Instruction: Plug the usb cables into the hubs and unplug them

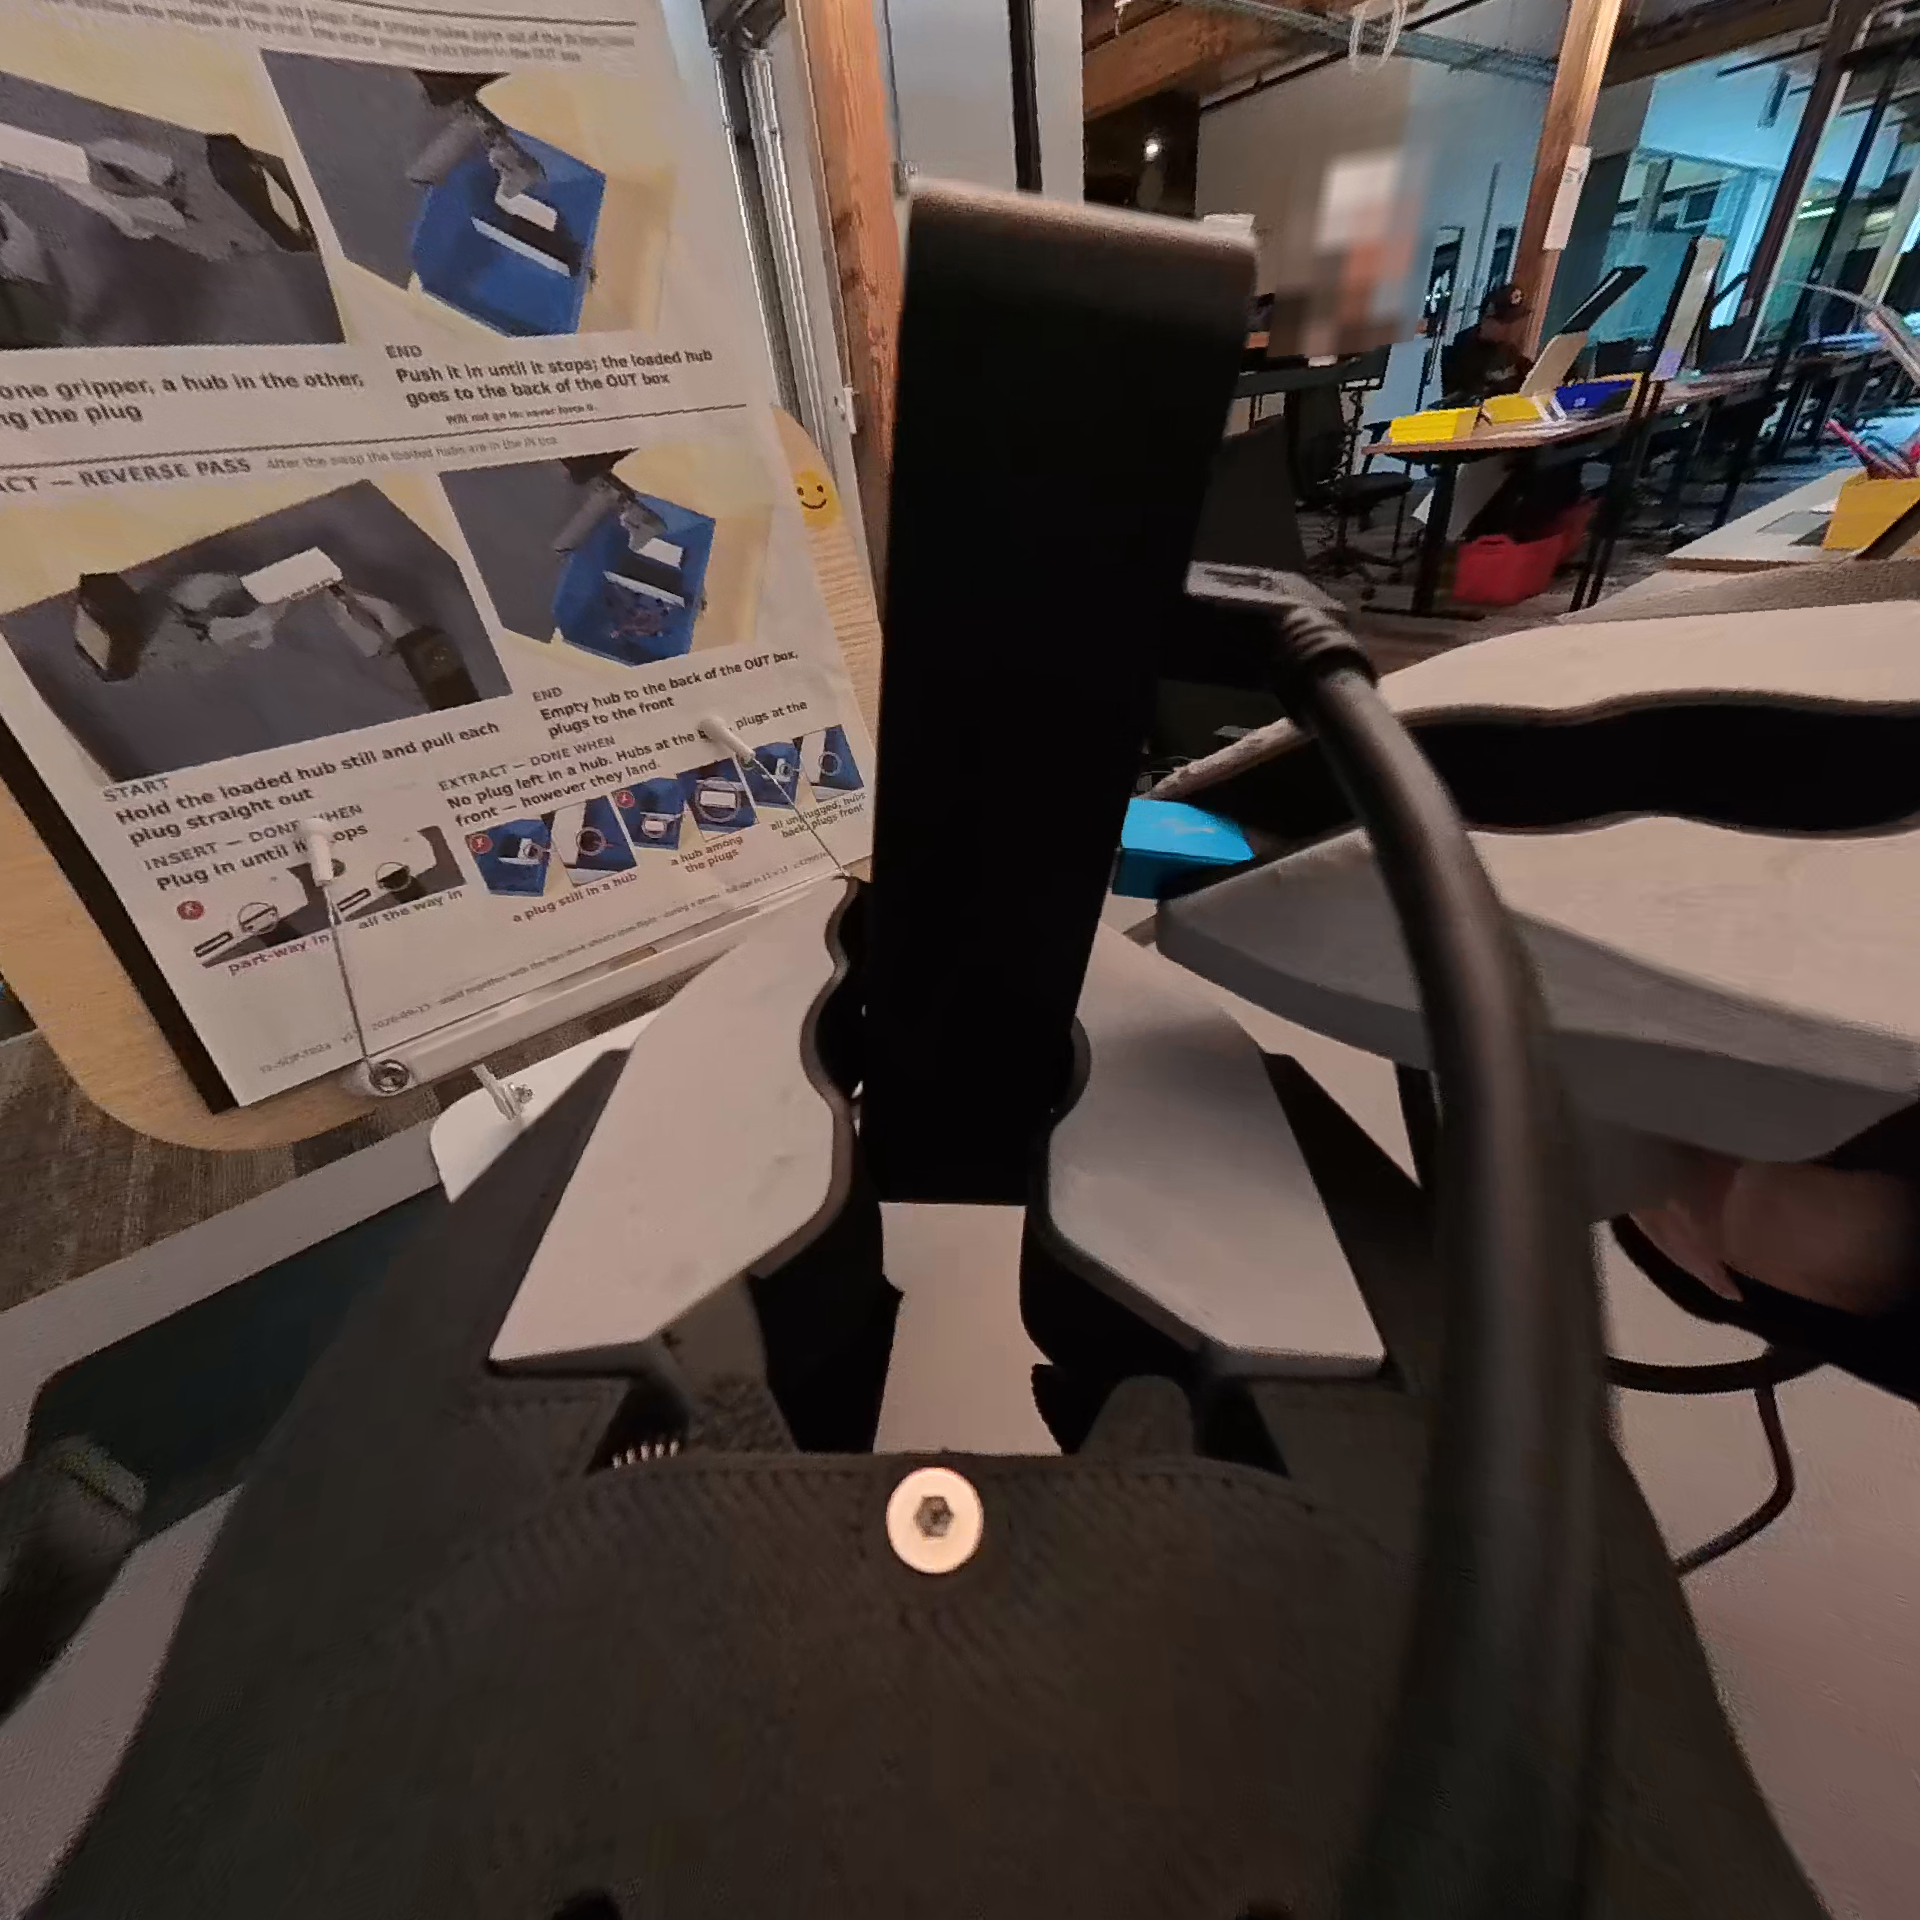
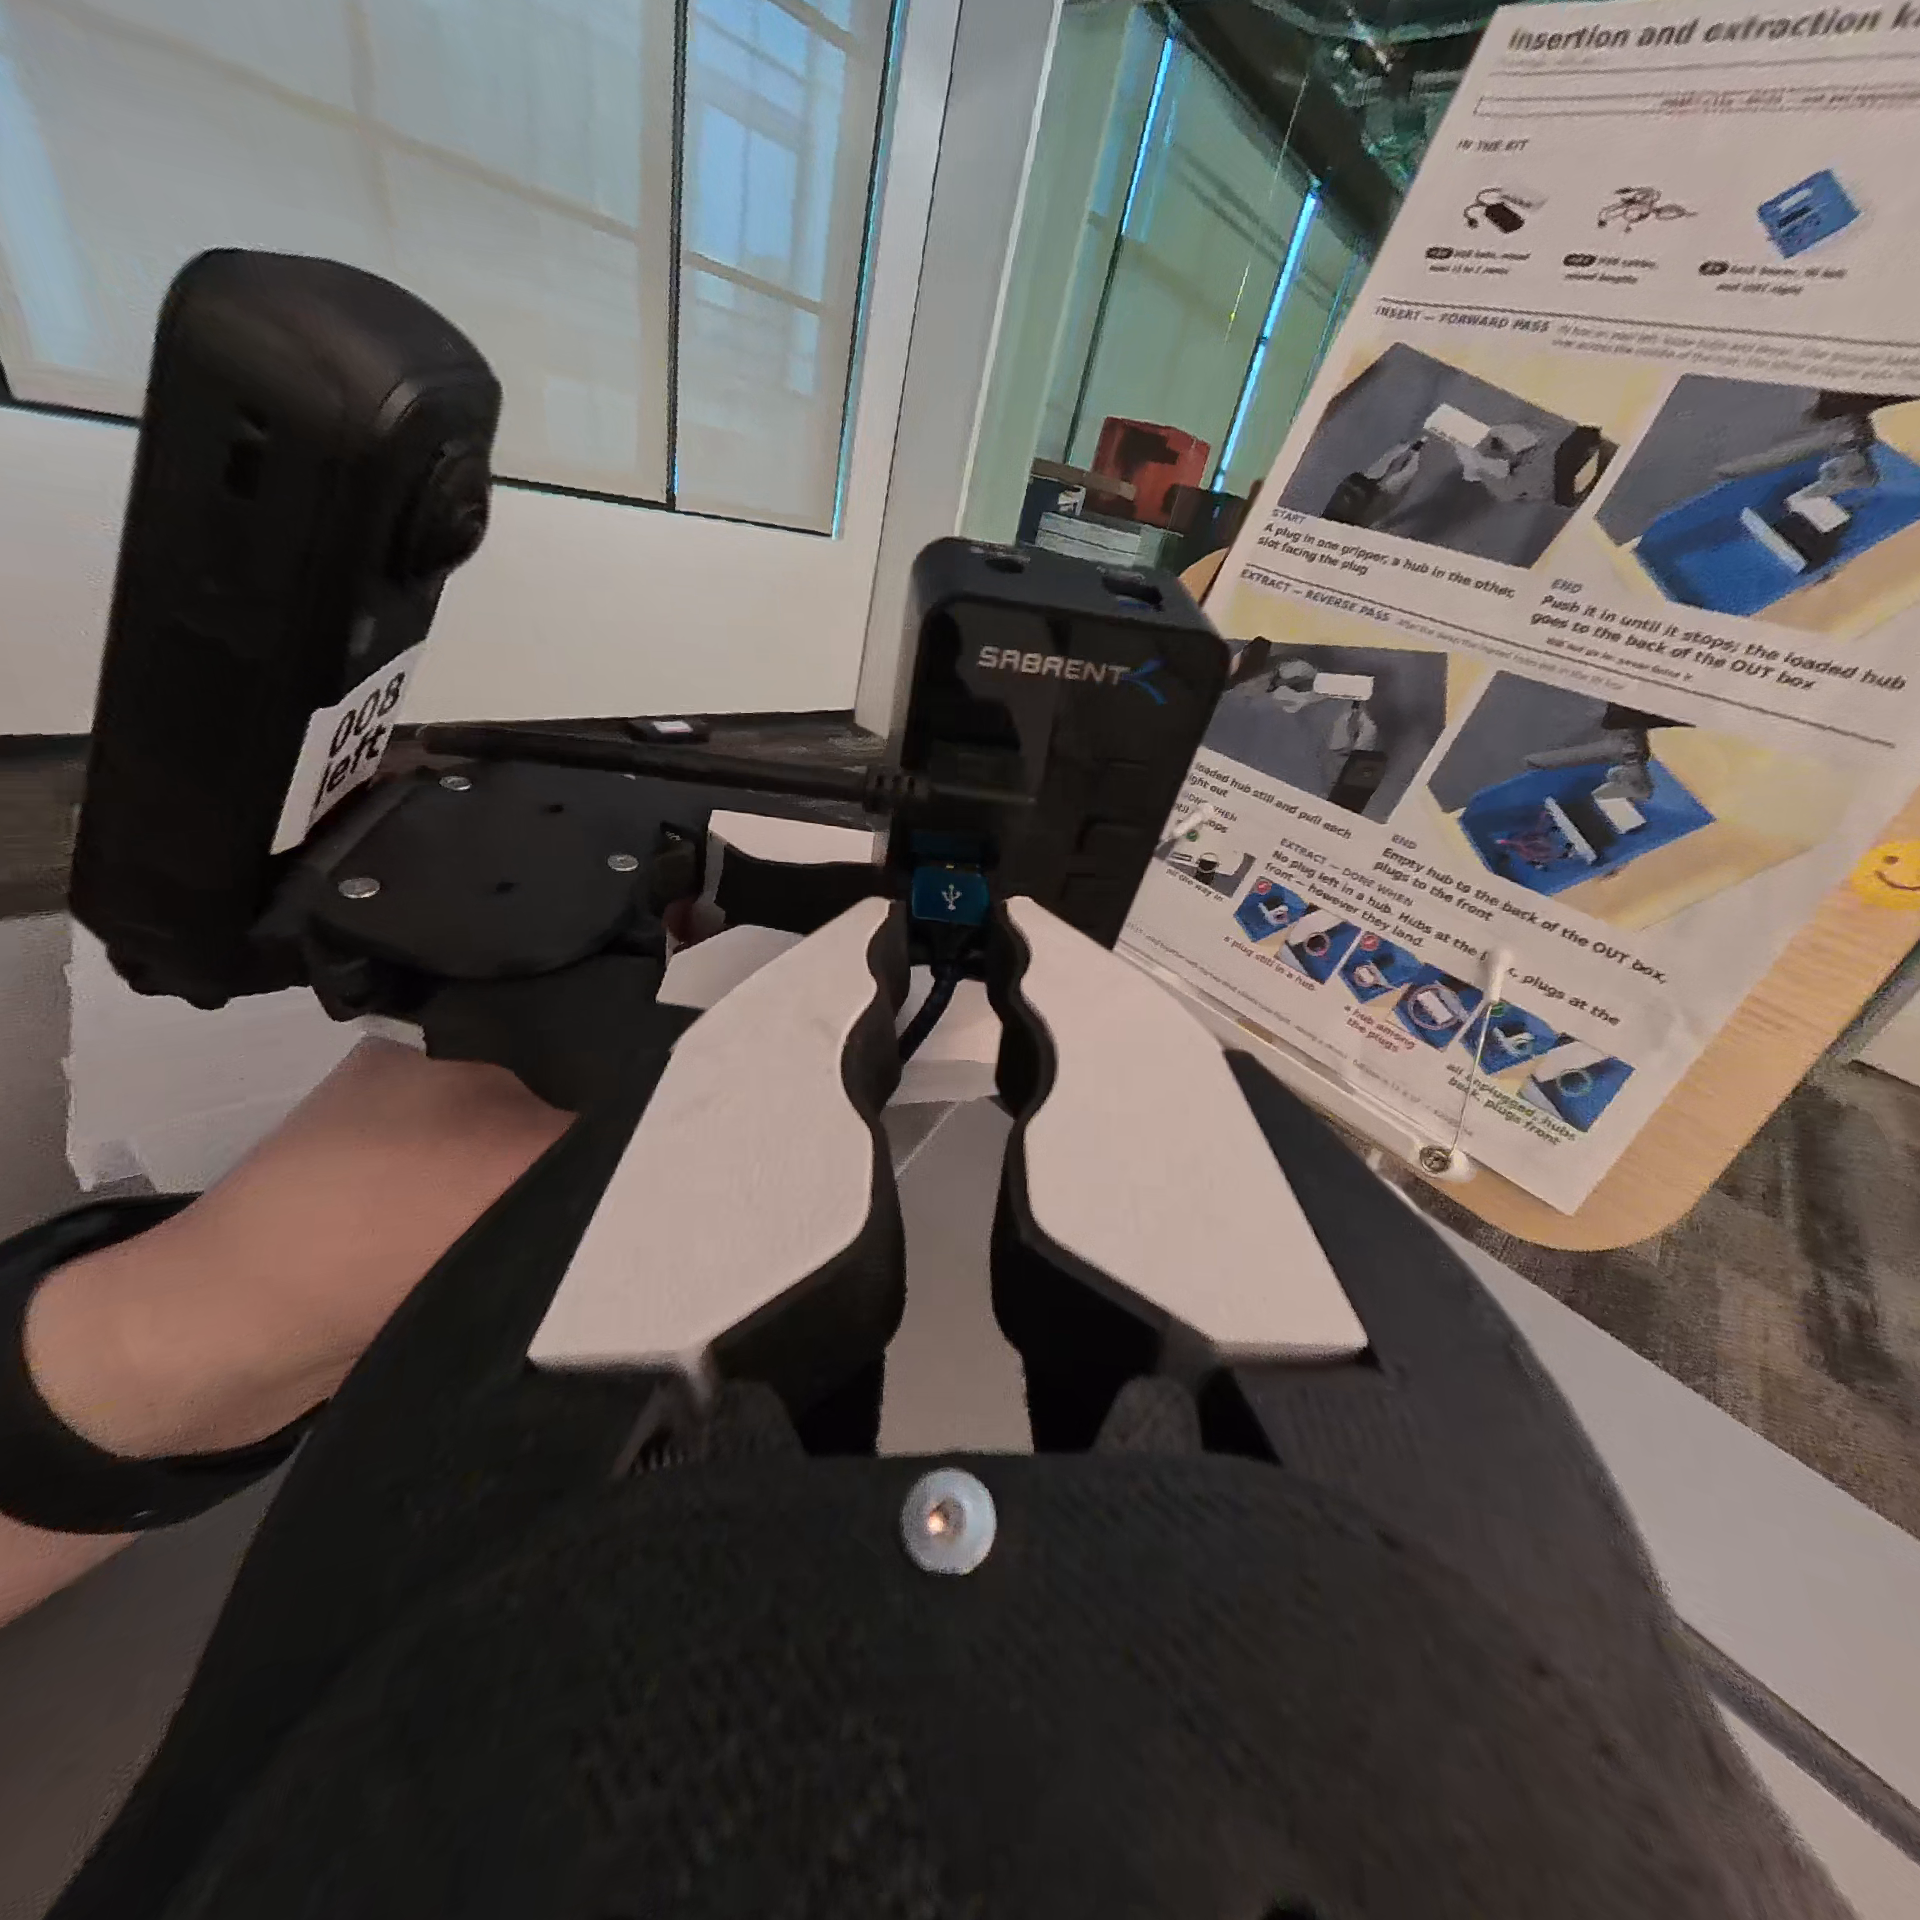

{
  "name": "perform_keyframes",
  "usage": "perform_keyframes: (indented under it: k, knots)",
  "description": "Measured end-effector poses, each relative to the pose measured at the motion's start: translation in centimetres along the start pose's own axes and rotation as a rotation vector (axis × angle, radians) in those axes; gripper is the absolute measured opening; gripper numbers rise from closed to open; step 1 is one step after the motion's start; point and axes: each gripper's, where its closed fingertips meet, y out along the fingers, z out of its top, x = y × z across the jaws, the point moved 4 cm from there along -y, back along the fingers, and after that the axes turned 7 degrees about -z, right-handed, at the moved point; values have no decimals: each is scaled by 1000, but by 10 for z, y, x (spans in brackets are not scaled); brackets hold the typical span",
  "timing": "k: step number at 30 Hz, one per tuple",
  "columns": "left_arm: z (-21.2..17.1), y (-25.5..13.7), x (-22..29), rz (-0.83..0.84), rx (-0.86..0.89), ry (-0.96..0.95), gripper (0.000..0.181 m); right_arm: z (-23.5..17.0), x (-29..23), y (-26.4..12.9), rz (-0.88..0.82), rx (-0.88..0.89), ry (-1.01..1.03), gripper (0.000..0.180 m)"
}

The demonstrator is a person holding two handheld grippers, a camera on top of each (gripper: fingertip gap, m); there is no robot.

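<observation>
My left gripper (image 1: 961, 997) is shut on a black USB hub (image 1: 1049, 623) and holds it upright above the table. A black cable (image 1: 1455, 935) is plugged into the hub's side and hangs down in a curve. My right gripper (image 2: 948, 935) is shut on a blue USB plug (image 2: 951, 894). The plug's tip meets a port low on the hub (image 2: 1049, 727), and I cannot tell how deep it sits. In the left wrist view the right gripper's fingers (image 1: 1558, 966) reach in from the right with the blue plug (image 1: 1174, 844). In the right wrist view the left gripper's camera (image 2: 291, 623) is at the left.
A printed instruction sheet on a wooden board (image 1: 416, 623) stands behind the hub and also shows in the right wrist view (image 2: 1558, 727). A white table (image 2: 1714, 1455) lies below. A person's hand (image 2: 260, 1247) holds the left gripper. Desks with yellow bins (image 1: 1455, 421) stand far off. About 6 cm separates my left fingertips from my right.
</observation>
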Motion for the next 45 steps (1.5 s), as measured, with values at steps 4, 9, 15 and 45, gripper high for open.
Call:
perform_keyframes:
  k: [4, 9, 15, 45]
  knots:
    - [2, -2, -1, -6, -2, 26, 29, 1, 0, 0, 44, 9, 9, 15]
    - [8, -23, -36, -84, 103, -263, 27, 17, 12, -18, 41, 55, -46, 14]
    - [26, -52, -50, -24, 112, -107, 28, 5, 27, -29, 219, -157, -51, 14]
    - [37, -52, -28, -161, 65, -70, 28, -216, -39, -87, 958, -973, -387, 58]
